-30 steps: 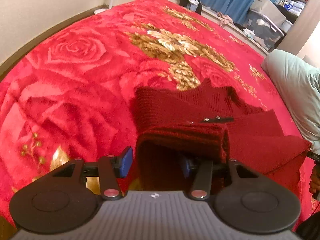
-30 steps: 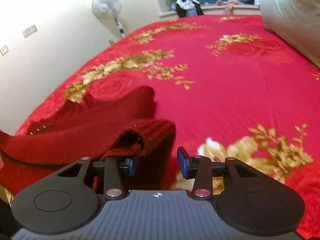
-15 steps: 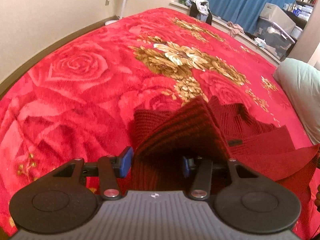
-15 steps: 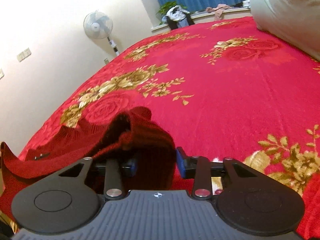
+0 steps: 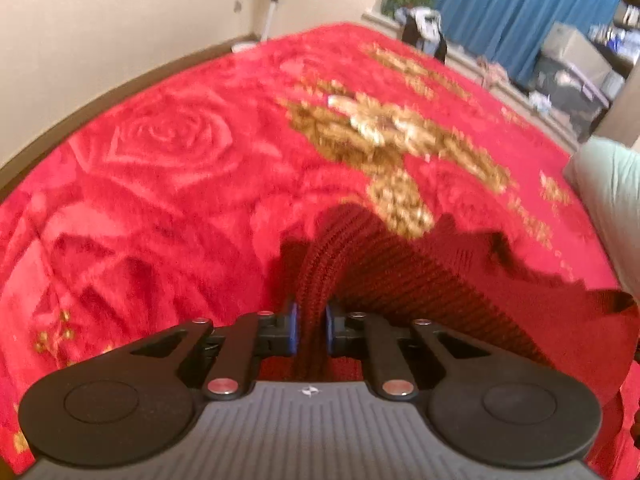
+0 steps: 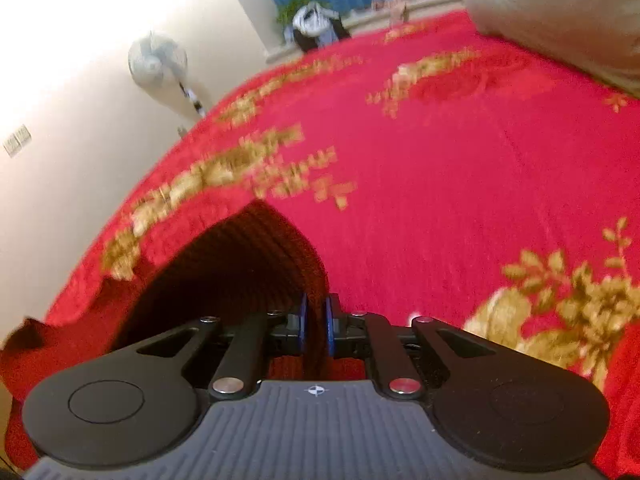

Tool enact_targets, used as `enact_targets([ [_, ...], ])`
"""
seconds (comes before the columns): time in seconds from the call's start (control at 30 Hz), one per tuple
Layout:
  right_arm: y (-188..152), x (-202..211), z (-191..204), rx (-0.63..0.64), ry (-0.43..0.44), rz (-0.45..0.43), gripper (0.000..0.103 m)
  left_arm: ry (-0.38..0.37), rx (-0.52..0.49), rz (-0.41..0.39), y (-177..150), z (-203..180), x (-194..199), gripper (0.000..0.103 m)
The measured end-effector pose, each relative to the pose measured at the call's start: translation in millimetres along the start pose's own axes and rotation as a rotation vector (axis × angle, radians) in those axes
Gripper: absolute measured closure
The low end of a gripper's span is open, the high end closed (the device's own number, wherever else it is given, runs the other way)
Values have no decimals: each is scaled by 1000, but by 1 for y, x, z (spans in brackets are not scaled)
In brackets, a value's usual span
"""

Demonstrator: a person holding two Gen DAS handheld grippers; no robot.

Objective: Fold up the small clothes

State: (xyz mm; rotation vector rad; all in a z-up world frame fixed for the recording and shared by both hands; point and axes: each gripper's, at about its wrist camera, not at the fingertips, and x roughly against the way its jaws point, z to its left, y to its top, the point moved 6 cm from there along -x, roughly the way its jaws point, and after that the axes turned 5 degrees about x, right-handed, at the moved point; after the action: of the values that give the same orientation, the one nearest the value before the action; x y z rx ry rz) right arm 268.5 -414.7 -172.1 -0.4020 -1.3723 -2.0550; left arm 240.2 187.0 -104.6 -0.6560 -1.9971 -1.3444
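Note:
A dark red knit garment (image 5: 420, 276) lies on the red floral blanket (image 5: 180, 184) and is lifted at its near edge. My left gripper (image 5: 311, 326) is shut on a ribbed fold of this garment. My right gripper (image 6: 316, 326) is shut on another edge of the same garment (image 6: 248, 264), which arches up to the left of the fingers. The part of the cloth between the pads is hidden.
A pale green pillow (image 5: 612, 208) lies at the bed's right side and also shows in the right wrist view (image 6: 560, 8). A standing fan (image 6: 158, 60) is by the wall. Blue curtains (image 5: 500, 8), boxes and a bag stand beyond the bed's far end.
Both grippers have closed on the knit garment's edges and lifted them up from the blanket. The cloth now arches higher in both views.

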Motion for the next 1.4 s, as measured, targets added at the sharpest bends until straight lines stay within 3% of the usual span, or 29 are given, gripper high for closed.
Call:
enact_targets([
  [0.17, 21, 25, 16, 32, 37, -169, 95, -42, 32, -158, 18, 0, 27, 91],
  [0.27, 30, 30, 21, 21, 37, -227, 95, -5, 18, -219, 24, -2, 35, 91],
  [0.33, 34, 19, 19, -19, 39, -202, 95, 54, 29, -150, 21, 4, 21, 91],
  [0.4, 27, -8, 15, 2, -44, -67, 95, 126, 60, 36, 5, 17, -7, 90],
  [0.43, 17, -26, 9, 6, -83, 27, 95, 148, 93, 87, -1, 24, -14, 90],
  [0.47, 7, -38, 5, 1, -104, 86, 95, 142, 105, 89, 0, 24, -14, 90],
  [0.53, 1, -47, 7, 17, -115, 112, 95, 135, 53, 46, 5, 16, -7, 90],
  [0.63, 17, -38, 20, 76, -105, 34, 95, 138, 36, 8, 8, 12, -3, 91],
  [0.7, 28, -25, 19, 27, -55, -41, 95, 91, 66, -90, 20, 11, 12, 91],
  [0.77, 39, -17, 21, -7, -4, -90, 95, 115, 16, -156, 27, 5, 19, 91],
  [0.9, 36, -26, 24, 43, -14, -47, 93, 175, -11, -173, 28, 0, 15, 91],
  [0.97, 29, -28, 19, 24, -27, 2, 89, 174, -6, -145, 27, -1, 10, 90],
  [1.07, 22, -20, 12, -12, -27, 43, 70, 106, 60, -11, 14, 8, -1, 83],
  [1.13, 17, -10, 12, -39, -15, 59, 65, 61, 100, 48, 2, 17, -2, 55],
  [1.17, 12, -4, 12, -47, -6, 76, 62, 37, 117, 93, -7, 20, -2, 52],
  [1.23, 0, 7, 13, -46, 7, 121, 49, -4, 132, 205, -29, 24, -5, 50],
  [1.4, -38, 24, 15, -92, 51, 258, 49, -75, 74, 269, -53, 28, 7, 49],
])
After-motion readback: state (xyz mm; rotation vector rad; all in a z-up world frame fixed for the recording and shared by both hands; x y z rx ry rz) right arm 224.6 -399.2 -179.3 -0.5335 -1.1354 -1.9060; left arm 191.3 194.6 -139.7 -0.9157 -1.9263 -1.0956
